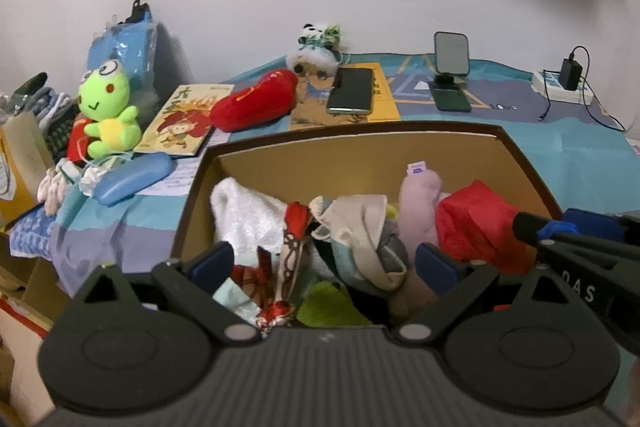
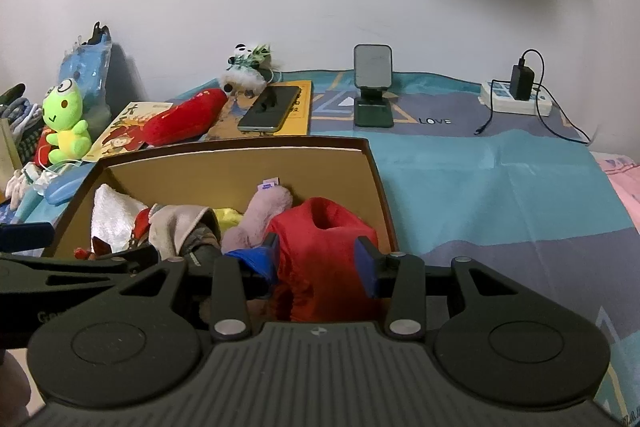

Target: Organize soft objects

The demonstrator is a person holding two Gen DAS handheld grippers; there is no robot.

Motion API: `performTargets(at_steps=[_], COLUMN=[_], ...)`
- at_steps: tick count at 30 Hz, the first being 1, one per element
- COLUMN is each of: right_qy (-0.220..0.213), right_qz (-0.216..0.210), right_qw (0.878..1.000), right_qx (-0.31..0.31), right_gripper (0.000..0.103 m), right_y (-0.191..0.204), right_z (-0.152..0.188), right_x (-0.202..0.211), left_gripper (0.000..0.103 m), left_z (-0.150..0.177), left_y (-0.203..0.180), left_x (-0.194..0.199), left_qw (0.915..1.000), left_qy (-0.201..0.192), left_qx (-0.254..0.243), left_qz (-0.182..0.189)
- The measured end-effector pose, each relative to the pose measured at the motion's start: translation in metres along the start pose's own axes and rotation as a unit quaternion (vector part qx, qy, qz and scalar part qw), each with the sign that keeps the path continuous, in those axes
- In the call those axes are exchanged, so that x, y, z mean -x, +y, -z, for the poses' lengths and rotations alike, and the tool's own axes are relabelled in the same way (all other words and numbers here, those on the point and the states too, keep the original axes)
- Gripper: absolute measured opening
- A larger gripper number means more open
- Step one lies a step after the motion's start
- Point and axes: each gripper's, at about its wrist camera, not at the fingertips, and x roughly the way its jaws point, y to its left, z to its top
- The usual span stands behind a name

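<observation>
A brown cardboard box (image 1: 352,143) (image 2: 240,155) holds several soft things: a white cloth (image 1: 244,215), a beige cloth (image 1: 356,223), a pink plush (image 1: 420,203) (image 2: 264,211) and a red cloth (image 1: 476,227) (image 2: 320,251). My left gripper (image 1: 324,263) is open above the cloths in the box. My right gripper (image 2: 320,259) is open with its jaws on either side of the red cloth. A green frog plush (image 1: 106,107) (image 2: 66,123), a red plush (image 1: 252,101) (image 2: 184,121) and a panda plush (image 1: 316,47) (image 2: 246,69) lie outside the box.
Beyond the box are a phone (image 1: 350,91) on a yellow book, a phone stand (image 1: 452,75), a power strip with charger (image 1: 560,83), a picture book (image 1: 184,119) and a blue case (image 1: 132,179). A blue-patterned cloth (image 2: 480,187) covers the surface to the right.
</observation>
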Motion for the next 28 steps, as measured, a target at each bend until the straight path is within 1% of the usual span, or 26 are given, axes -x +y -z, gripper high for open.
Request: performTargets(at_steps=[6,11,22,24,26,28], right_qy=[-0.002,-0.005,-0.008,-0.009,-0.011,-0.012], right_qz=[0.005,0.007,0.003,0.005,0.005,0.007], right_qw=[1.0,1.0,1.0,1.0,1.0,1.0], right_qx=[0.006,0.012,0.023,0.023,0.021,0.019], right_gripper=[0.025,0.025,0.025,0.025,0.025,0.025], right_y=[0.0012,0.0017,0.0048,0.0059,0.0053,0.005], right_z=[-0.0007,-0.0022,-0.0023,-0.0017,-0.0016,-0.0011], right_x=[-0.0018,-0.002,-0.0013,-0.0002,0.0007,0.0019], left_gripper=[0.096,0.096,0.096,0.096,0.096,0.096], left_z=[0.0004,0.0002,0.0009,0.0022,0.003,0.0022], left_y=[-0.0015,0.0018,0.0074,0.0071,0.0059,0.0065], left_x=[-0.0021,-0.0049,-0.008,-0.0062,-0.0027,-0.0004], left_qw=[0.9999,0.9997,0.9989,0.9992,0.9996,0.9996], left_qy=[-0.001,0.005,0.013,0.007,-0.008,-0.012], left_qx=[-0.006,0.007,0.027,0.027,0.023,0.021], left_qz=[0.013,0.025,0.035,0.028,0.018,0.017])
